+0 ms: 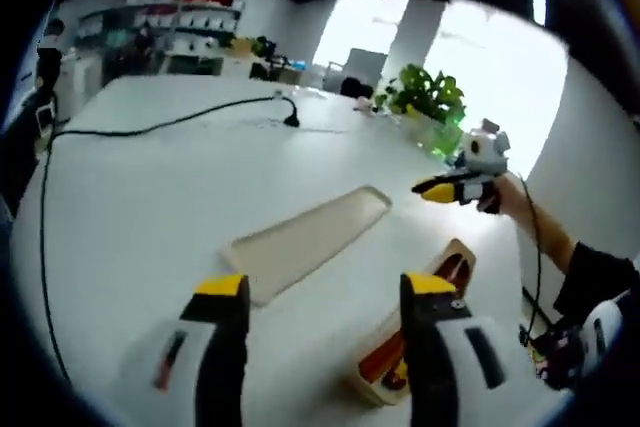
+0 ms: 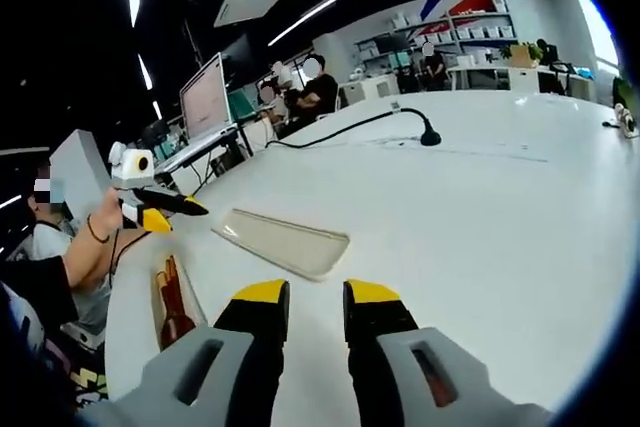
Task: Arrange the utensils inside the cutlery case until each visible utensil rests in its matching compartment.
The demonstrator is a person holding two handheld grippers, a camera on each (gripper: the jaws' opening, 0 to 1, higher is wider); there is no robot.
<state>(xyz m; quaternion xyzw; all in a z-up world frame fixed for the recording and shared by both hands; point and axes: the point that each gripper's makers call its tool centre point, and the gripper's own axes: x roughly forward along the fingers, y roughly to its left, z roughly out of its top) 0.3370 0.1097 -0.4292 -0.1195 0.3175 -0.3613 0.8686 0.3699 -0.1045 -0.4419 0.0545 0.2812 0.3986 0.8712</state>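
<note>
White table [image 1: 150, 207] carries the case [image 1: 440, 277], utensils [image 1: 452, 269] inside, lid [image 1: 305, 239] just beside. Left tool [image 1: 330, 297] spread, empty; case's long axis runs ahead past its right jaw. Right tool [image 2: 316, 299] near-closed, empty, farther off.

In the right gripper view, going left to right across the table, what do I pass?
Other gripper held by a hand, then wooden cutlery case, then beige lid, then black cable end.
</note>
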